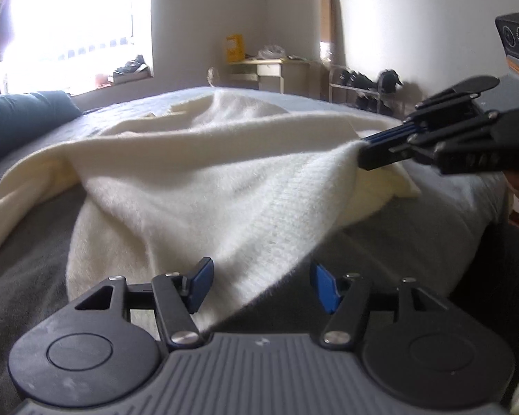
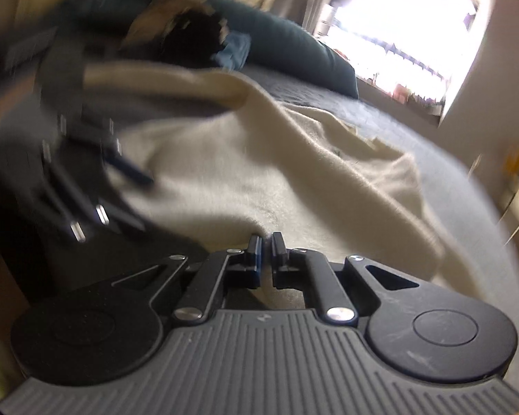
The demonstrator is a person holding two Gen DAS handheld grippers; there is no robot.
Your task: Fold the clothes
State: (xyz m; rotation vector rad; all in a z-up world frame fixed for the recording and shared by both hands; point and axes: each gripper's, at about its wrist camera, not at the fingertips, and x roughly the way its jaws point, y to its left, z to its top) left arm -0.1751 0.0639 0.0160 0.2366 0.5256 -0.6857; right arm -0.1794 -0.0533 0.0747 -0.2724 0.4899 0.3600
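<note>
1 cream sweater [image 1: 197, 186] on bed [image 1: 34, 294], long axis across near edge. Right gripper [image 1: 361, 154] clamped on sweater's right-side fold; left gripper [image 1: 259, 287] unclenched, hem between pads untouched, nearer.

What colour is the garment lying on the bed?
Cream white, plain and fuzzy. The garment shows best in the left wrist view.

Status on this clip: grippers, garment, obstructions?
Right gripper shut, pinching cream sweater edge. Left gripper open, sweater under it, no grip. Sweater rumpled on grey bed. Nothing blocking.
</note>
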